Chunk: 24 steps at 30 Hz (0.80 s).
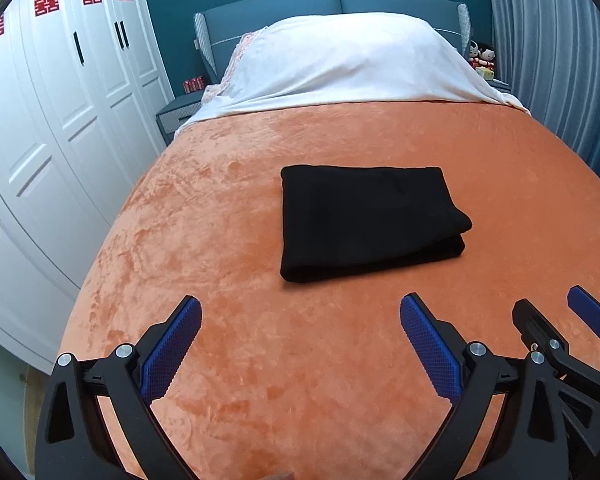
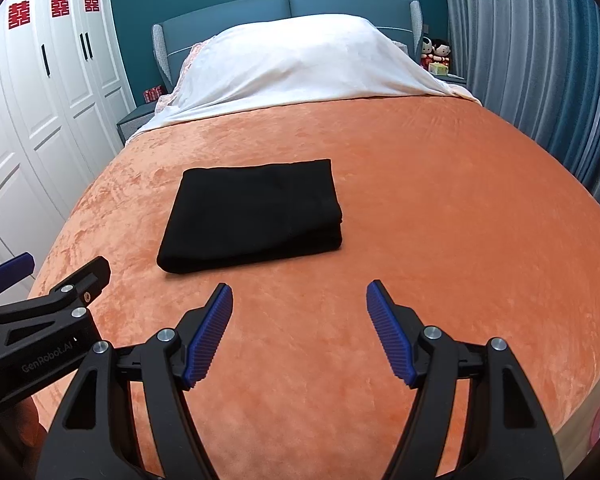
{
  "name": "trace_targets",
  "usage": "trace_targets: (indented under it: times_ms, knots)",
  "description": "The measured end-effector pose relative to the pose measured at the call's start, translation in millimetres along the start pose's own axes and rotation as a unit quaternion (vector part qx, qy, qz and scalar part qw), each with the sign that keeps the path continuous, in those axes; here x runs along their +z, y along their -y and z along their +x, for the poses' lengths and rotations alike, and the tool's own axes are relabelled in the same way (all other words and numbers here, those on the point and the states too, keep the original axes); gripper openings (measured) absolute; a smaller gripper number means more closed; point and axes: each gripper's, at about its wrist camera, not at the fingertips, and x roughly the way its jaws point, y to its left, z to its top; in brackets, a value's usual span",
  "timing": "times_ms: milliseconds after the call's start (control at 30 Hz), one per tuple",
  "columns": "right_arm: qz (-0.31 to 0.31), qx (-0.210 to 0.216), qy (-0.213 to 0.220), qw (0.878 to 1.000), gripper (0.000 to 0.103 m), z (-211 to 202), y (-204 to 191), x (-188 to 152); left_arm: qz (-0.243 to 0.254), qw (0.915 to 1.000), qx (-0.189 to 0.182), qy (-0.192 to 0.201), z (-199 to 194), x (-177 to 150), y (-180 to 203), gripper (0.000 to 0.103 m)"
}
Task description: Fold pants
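Black pants (image 1: 364, 220) lie folded into a thick rectangle on the orange bedspread (image 1: 260, 360); in the right wrist view the pants (image 2: 256, 212) sit left of centre. My left gripper (image 1: 300, 312) hovers over the bedspread just short of the bundle's near edge, open, nothing between its blue pads. My right gripper (image 2: 299, 296) is open too, near the bundle's right corner, holding nothing. Each gripper shows at the edge of the other's view: the right gripper (image 1: 548, 308) at the lower right, the left gripper (image 2: 56, 268) at the lower left.
A white sheet (image 1: 340, 60) covers the pillows at the blue headboard (image 1: 268, 12). White wardrobe doors (image 1: 52, 100) run along the left of the bed. Grey-blue curtains (image 2: 532, 60) hang on the right. Two small dolls (image 2: 434, 54) stand on a bedside table.
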Motion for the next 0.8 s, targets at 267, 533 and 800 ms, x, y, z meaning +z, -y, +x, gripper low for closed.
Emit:
trace_targets:
  times_ms: [267,533,800]
  knots:
    - [0.001,-0.001,0.002,1.0,0.067,-2,2,1,-0.016,0.9998,0.001,-0.011,8,2,-3,0.098]
    - [0.002,-0.003,-0.003,1.0,0.067,0,6,0,-0.02,0.9992,-0.026,-0.024,15,-3,-5,0.098]
    - [0.001,0.0,-0.007,1.0,0.067,2,9,-1,0.002,0.9997,-0.01,-0.024,12,-6,5,0.098]
